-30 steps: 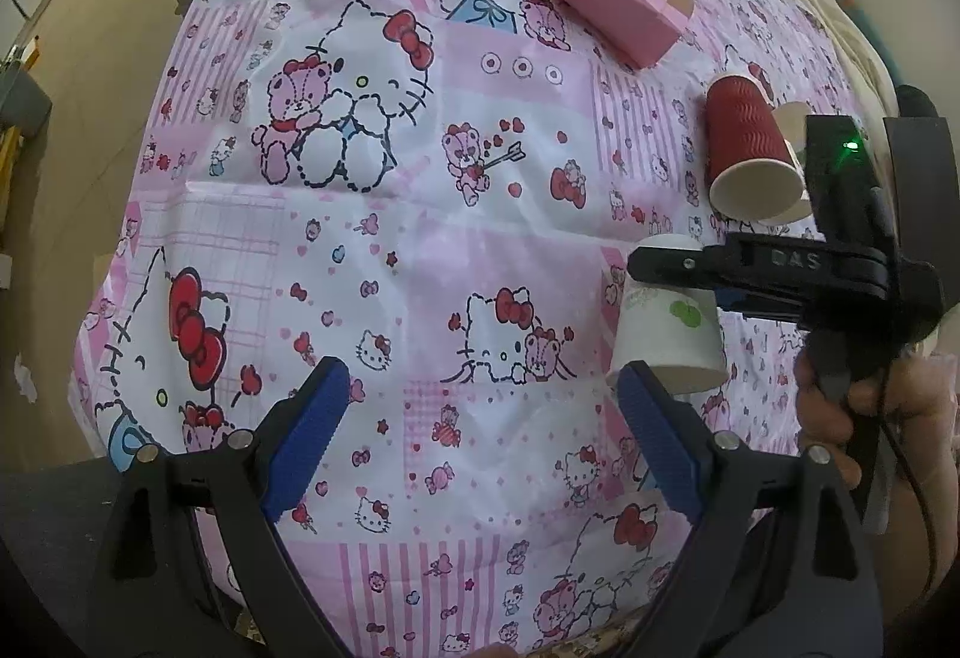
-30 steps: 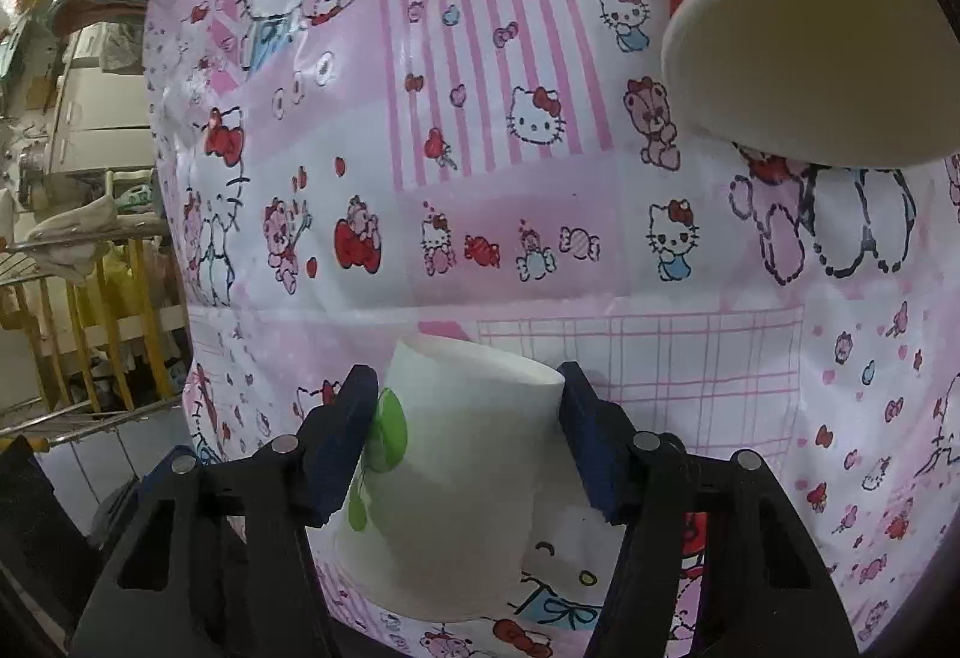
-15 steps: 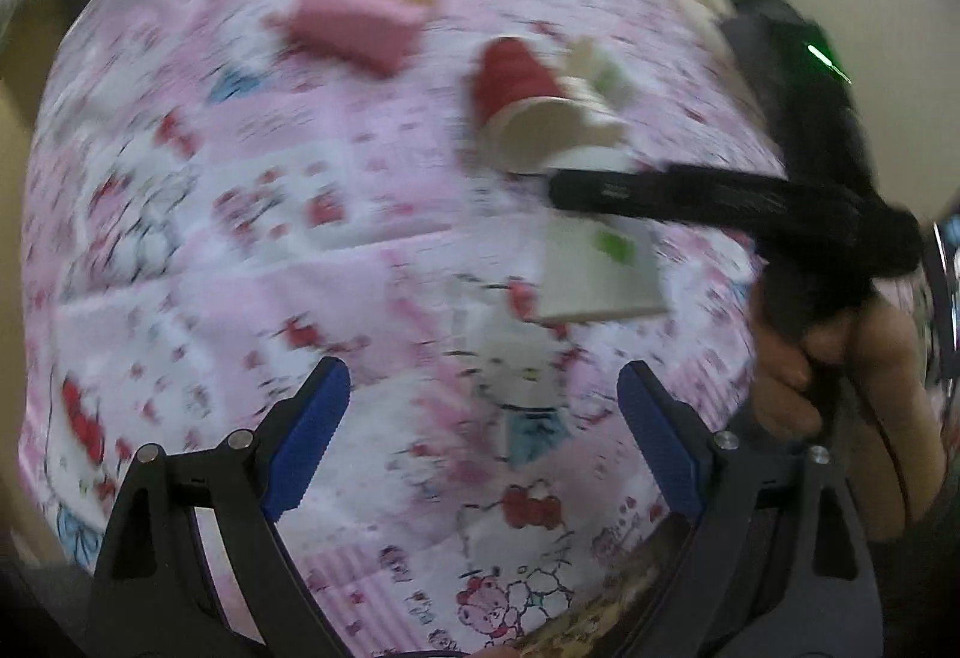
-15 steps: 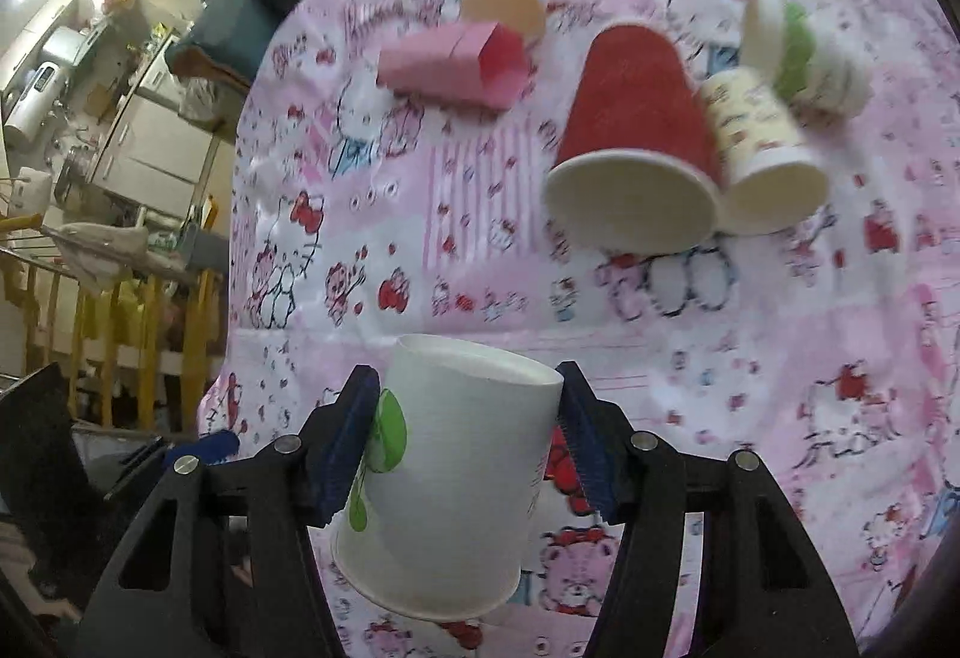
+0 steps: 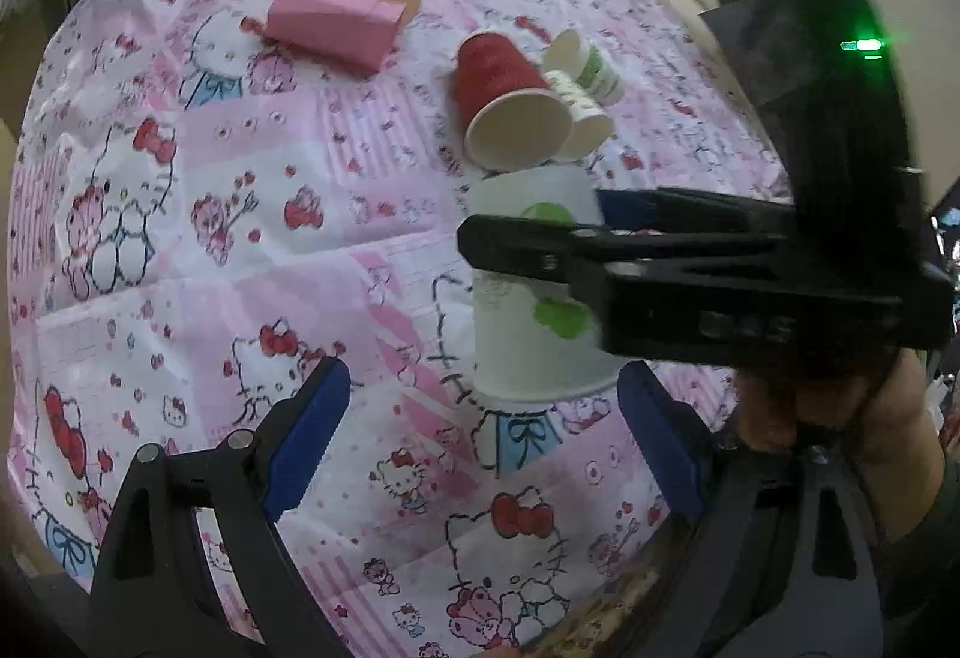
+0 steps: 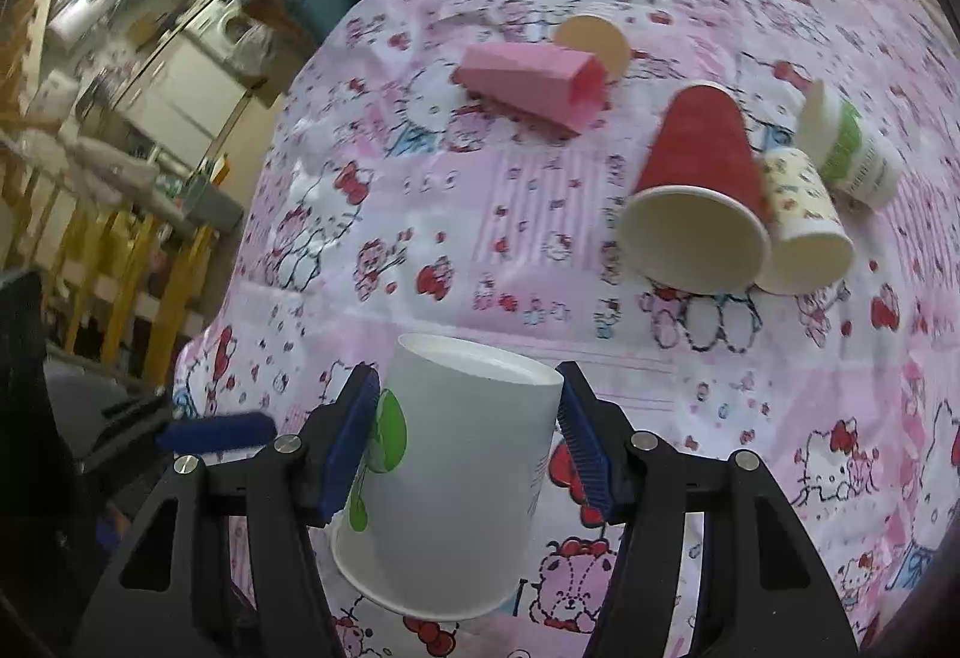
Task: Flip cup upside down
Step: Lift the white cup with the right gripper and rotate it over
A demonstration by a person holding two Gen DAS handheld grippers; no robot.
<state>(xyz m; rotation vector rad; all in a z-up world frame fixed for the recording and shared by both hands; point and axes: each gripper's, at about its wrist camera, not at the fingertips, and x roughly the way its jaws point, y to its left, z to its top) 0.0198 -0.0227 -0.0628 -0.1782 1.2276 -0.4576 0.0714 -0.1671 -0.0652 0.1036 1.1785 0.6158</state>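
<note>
A white paper cup with green dots (image 6: 450, 478) is clamped between the blue pads of my right gripper (image 6: 468, 442). The cup is upside down, base up and rim down, held above the pink Hello Kitty cloth (image 6: 480, 250). In the left wrist view the same cup (image 5: 534, 298) hangs in the right gripper (image 5: 540, 238), which crosses in from the right. My left gripper (image 5: 480, 448) is open and empty, low in front of the cup.
Behind lie a red cup (image 6: 702, 190), a patterned cup (image 6: 804, 226), a white and green cup (image 6: 852, 148), a pink box (image 6: 534, 85) and a tan cup (image 6: 594, 40). The cloth drops off at the left, with furniture beyond (image 6: 120, 118).
My right gripper has lifted the white cup off the cloth and drawn back, so more lying cups show. The left gripper has swung right and stays open.
</note>
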